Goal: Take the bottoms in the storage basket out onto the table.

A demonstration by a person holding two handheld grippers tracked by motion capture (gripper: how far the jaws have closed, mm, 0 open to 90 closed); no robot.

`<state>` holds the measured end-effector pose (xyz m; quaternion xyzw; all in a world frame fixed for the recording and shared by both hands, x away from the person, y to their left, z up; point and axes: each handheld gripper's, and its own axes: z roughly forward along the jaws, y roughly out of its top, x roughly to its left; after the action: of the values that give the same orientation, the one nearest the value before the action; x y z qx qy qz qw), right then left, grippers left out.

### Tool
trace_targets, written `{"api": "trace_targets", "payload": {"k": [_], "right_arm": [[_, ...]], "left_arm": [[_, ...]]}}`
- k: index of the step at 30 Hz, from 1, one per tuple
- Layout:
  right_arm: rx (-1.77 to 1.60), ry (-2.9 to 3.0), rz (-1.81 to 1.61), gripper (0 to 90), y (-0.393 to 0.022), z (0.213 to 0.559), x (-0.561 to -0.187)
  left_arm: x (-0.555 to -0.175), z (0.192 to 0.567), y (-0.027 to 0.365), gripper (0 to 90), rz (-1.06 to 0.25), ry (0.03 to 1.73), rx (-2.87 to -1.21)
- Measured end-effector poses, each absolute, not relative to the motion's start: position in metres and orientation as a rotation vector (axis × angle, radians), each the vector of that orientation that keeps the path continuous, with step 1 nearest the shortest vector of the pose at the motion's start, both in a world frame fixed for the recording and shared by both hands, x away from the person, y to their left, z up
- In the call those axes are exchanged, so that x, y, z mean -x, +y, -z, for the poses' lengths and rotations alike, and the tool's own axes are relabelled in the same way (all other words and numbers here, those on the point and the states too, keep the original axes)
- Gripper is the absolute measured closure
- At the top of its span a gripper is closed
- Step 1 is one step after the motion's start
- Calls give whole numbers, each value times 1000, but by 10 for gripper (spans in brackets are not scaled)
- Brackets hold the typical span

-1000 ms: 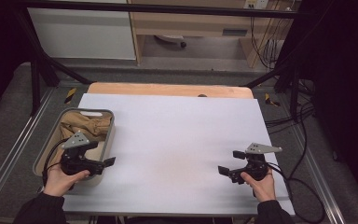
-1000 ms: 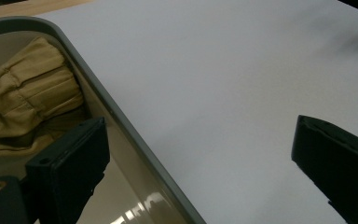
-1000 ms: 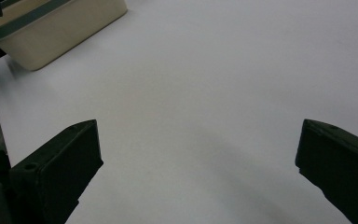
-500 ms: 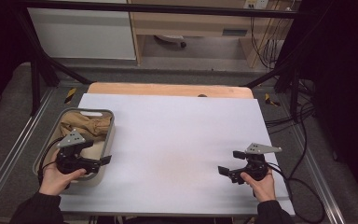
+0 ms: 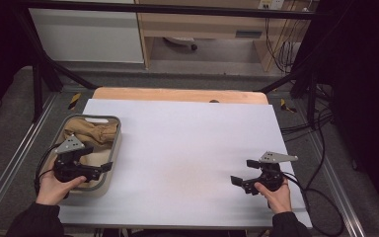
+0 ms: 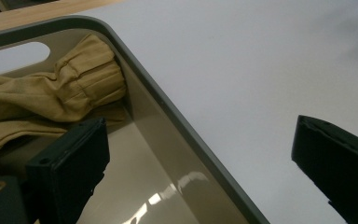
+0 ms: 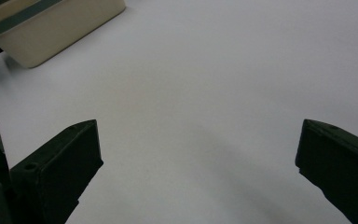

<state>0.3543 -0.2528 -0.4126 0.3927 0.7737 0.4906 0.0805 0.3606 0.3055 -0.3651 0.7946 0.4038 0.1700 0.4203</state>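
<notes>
Leftward and slightly back toward the person is where the left gripper has gone over the last second, so it now hangs over the near end of the grey bin rather than beside its rim. Its fingers stand wide apart with nothing between them; in the left gripper view one finger sits inside the bin and the other out over the white worktop, straddling the rim. That looks like a line-up for reaching in. The tan garment lies bunched in the far half of the bin, a gathered cuff pressed against the inner wall — probably the easiest part to pinch.

Well apart at the near right of the worktop, the right gripper rests low in the person's hand, fingers spread wide and empty, likely waiting to take the cloth once it is lifted out.
</notes>
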Motion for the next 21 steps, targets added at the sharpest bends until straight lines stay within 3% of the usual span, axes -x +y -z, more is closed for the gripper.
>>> {"api": "trace_targets", "payload": {"k": [21], "right_arm": [[-1171, 2318, -1458, 7, -253, 413, -355]], "left_arm": [[-367, 363, 317, 38, -461, 1068, -1983]]}}
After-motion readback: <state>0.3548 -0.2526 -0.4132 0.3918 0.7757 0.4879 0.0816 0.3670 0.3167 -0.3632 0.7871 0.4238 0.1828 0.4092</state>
